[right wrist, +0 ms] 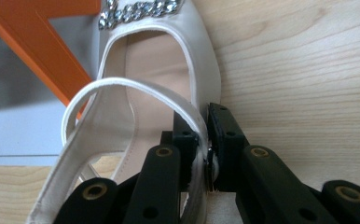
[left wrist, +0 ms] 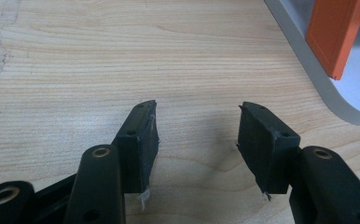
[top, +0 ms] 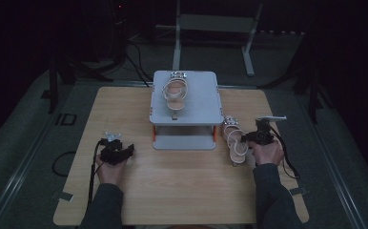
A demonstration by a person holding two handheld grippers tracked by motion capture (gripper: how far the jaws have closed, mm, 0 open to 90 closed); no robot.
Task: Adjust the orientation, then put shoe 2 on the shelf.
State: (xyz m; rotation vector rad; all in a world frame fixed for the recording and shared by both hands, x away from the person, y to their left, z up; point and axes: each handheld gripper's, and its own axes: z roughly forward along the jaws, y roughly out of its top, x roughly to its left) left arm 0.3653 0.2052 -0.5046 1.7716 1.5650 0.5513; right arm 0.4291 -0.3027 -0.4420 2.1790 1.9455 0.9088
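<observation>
A cream sandal with a rhinestone toe band lies on the wooden table, right of a grey two-level stand. My right gripper is shut on that sandal's side strap; the black pads pinch the strap between them. A second matching sandal rests on the stand's top shelf. My left gripper lies low over bare wood left of the stand, open, with nothing between its pads.
The stand has orange legs and a lower grey shelf. A white frame stands on the dark floor behind the table. Cables trail from both grippers across the table's front corners.
</observation>
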